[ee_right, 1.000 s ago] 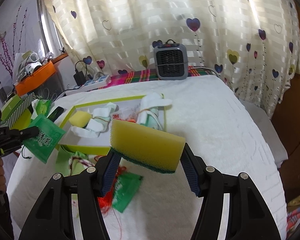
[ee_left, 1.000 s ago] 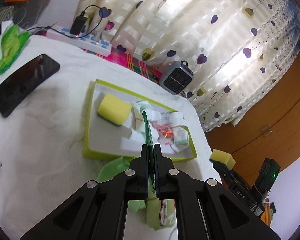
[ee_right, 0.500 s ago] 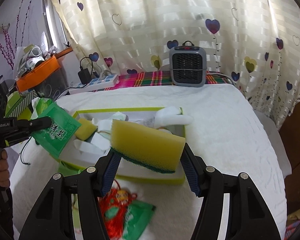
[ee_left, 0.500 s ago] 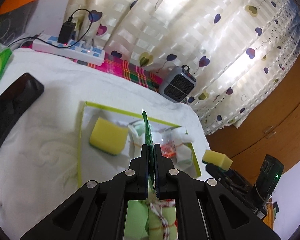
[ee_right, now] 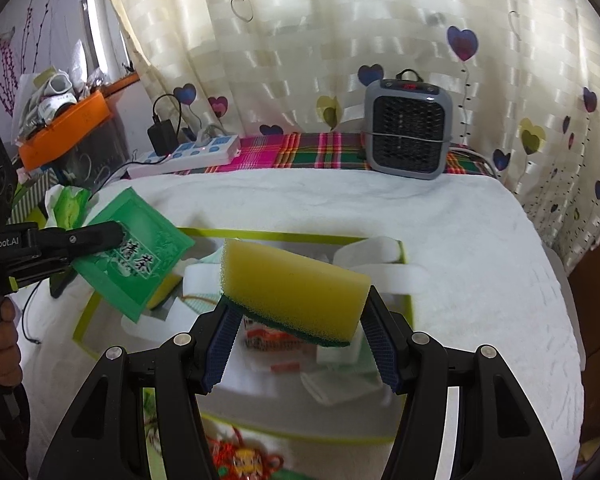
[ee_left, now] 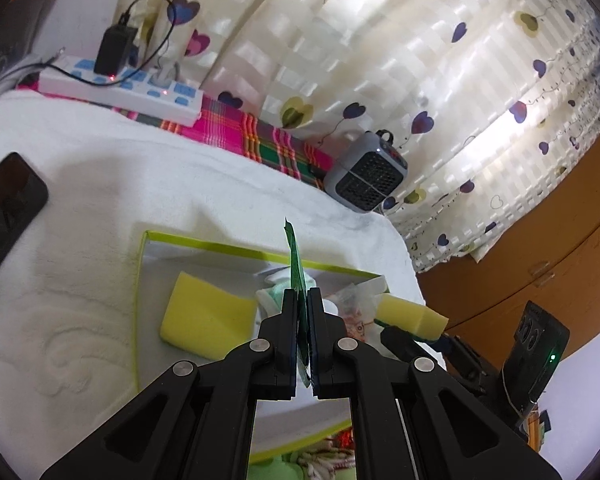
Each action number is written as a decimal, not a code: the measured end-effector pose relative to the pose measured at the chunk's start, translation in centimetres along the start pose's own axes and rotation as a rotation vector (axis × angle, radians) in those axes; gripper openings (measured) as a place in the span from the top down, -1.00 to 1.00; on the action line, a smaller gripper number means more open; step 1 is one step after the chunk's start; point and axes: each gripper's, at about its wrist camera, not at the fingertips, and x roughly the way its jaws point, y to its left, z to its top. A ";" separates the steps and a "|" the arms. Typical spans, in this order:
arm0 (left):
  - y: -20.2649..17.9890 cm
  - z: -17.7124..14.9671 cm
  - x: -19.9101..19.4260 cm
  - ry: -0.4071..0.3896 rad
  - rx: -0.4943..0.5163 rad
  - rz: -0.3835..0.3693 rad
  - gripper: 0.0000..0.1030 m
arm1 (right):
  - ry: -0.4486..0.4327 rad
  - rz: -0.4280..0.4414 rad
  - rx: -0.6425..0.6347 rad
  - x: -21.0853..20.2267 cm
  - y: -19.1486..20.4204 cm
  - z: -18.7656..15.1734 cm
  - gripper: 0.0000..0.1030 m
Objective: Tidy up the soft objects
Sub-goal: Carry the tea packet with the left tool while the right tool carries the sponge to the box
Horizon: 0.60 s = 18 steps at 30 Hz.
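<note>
My left gripper (ee_left: 304,300) is shut on a flat green packet (ee_left: 295,264), held edge-on above the green-rimmed box (ee_left: 204,242); the packet's face (ee_right: 138,258) shows in the right wrist view over the box's left end. My right gripper (ee_right: 298,312) is shut on a yellow sponge with a green underside (ee_right: 292,286), held above the box (ee_right: 284,235). Another yellow sponge (ee_left: 206,322) lies inside the box with white foam pieces (ee_right: 374,268) and small packets (ee_right: 278,338).
A grey mini heater (ee_right: 408,132) and a power strip (ee_right: 192,154) stand at the back on plaid cloth. A black phone (ee_left: 4,208) lies left of the box. A red tasselled charm (ee_right: 240,458) and green packets lie in front of it. Curtains hang behind.
Both grippers have moved forward over the box, carrying the packet and the sponge. The box now lies directly under them; the loose items in front have slid toward the bottom of the views.
</note>
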 end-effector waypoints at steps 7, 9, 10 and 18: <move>0.4 0.6 2.1 0.011 0.006 0.030 0.91 | 0.023 -0.008 -0.012 2.4 0.7 0.6 -0.18; 0.4 0.5 2.5 0.018 0.026 0.046 0.91 | 0.031 -0.025 -0.032 3.0 0.9 0.5 -0.18; 0.6 0.5 2.7 0.023 0.025 0.048 0.91 | 0.034 -0.028 -0.036 3.2 0.9 0.5 -0.18; 1.6 0.4 3.2 0.035 0.013 0.073 0.83 | 0.077 -0.028 -0.068 4.5 1.1 0.3 -0.18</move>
